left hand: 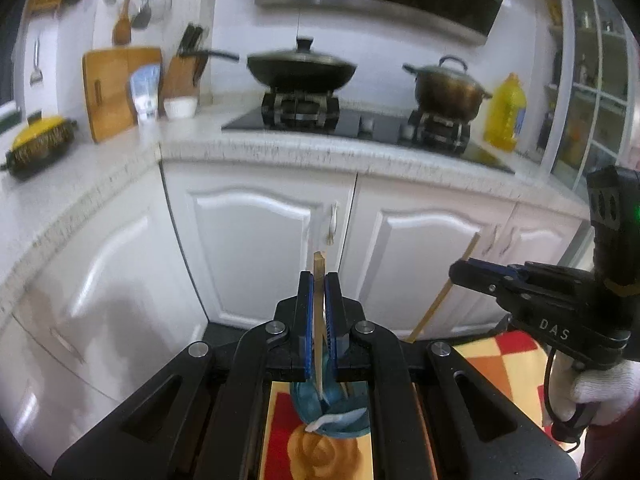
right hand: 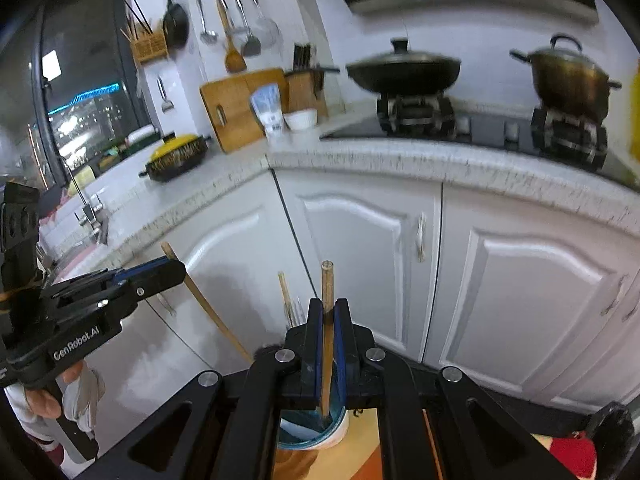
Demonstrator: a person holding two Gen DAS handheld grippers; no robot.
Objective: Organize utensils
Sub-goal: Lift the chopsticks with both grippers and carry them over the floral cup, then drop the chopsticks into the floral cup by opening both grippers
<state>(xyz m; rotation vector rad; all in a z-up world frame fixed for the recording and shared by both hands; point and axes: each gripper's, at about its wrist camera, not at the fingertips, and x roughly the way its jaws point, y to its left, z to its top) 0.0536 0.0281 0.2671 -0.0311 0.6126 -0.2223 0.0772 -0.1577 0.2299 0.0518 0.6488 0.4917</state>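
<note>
Left wrist, tongs (left hand: 319,280) clamping chopstick (left hand: 319,268) (pale wood)

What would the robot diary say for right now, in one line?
left gripper: shut on flat wooden stick | right gripper: shut on round wooden chopstick | both above blue ceramic cup

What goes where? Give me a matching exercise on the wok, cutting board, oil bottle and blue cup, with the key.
1 wok
2 cutting board
3 oil bottle
4 blue cup

a beside the knife block
b on the patterned cloth
c on a burner
d next to the brass pot

Pairs: 1-c, 2-a, 3-d, 4-b.
</note>
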